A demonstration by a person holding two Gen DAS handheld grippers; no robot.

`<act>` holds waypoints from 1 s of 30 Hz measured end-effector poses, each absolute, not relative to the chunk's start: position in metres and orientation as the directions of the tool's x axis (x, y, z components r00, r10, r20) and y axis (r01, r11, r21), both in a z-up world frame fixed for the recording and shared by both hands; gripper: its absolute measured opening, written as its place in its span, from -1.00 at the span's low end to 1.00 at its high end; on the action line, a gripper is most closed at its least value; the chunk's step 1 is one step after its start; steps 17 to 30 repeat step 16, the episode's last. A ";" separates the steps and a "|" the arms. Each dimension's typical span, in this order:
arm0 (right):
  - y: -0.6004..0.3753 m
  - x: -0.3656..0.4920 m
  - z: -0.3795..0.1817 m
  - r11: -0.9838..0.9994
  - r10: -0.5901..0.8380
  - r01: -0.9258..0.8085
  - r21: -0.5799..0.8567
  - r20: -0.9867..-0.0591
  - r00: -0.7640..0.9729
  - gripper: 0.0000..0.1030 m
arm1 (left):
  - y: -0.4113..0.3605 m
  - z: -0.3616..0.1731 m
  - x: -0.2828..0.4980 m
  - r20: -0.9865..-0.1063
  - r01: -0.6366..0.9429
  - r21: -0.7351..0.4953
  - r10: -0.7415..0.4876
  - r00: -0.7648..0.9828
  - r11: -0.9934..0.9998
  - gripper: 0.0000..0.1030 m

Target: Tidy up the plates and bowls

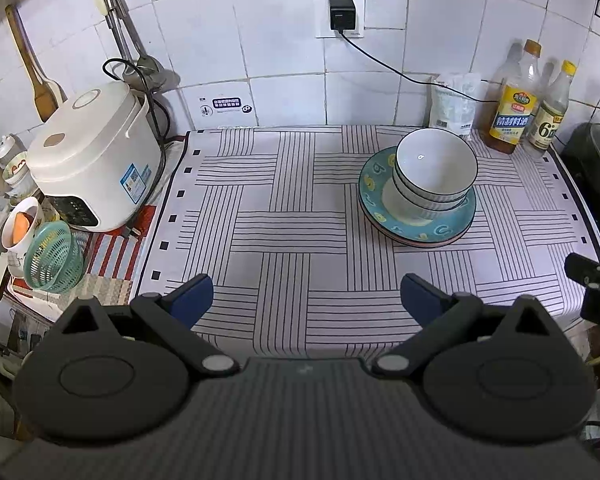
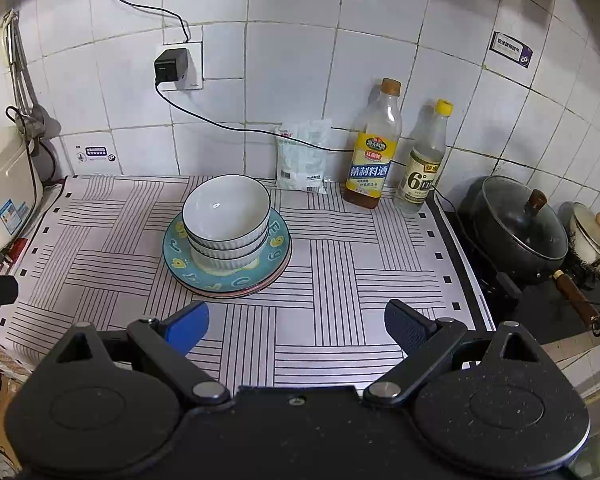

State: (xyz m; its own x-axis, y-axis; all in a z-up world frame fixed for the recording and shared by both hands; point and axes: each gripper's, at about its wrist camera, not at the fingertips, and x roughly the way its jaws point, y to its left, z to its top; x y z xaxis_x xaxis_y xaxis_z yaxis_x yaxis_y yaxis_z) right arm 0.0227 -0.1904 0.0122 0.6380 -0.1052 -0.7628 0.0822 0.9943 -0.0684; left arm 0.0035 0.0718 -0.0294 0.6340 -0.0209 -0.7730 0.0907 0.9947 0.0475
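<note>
Three white ribbed bowls (image 1: 434, 172) (image 2: 227, 220) are nested in one stack on a teal patterned plate (image 1: 452, 226) (image 2: 180, 262), which lies on a pinkish plate beneath it. The stack rests on the striped cloth (image 1: 284, 216) (image 2: 340, 276) over the counter. My left gripper (image 1: 306, 294) is open, hovering over the cloth's near edge, well short and left of the stack. My right gripper (image 2: 296, 322) is open too, low over the cloth just in front of the plates. Nothing sits between either pair of fingers.
A white rice cooker (image 1: 94, 156) (image 2: 4, 196) stands left of the cloth, with a green basket (image 1: 54, 258) and cups beside it. Two bottles (image 1: 514, 106) (image 2: 374, 148) and a white bag (image 2: 302, 156) line the tiled back wall. A lidded black pan (image 2: 518, 228) sits at right.
</note>
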 end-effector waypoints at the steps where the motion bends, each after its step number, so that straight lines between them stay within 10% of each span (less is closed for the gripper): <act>1: -0.191 0.022 0.012 0.994 -0.106 0.084 -0.068 -0.763 0.637 0.88 | 0.072 -0.029 0.004 -0.772 0.087 0.048 -0.018 0.635 0.995 0.97; 30: -0.193 0.023 0.009 0.992 -0.125 0.084 -0.093 -0.766 0.630 0.88 | 0.070 -0.030 0.004 -0.770 0.098 0.050 -0.025 0.638 0.994 0.97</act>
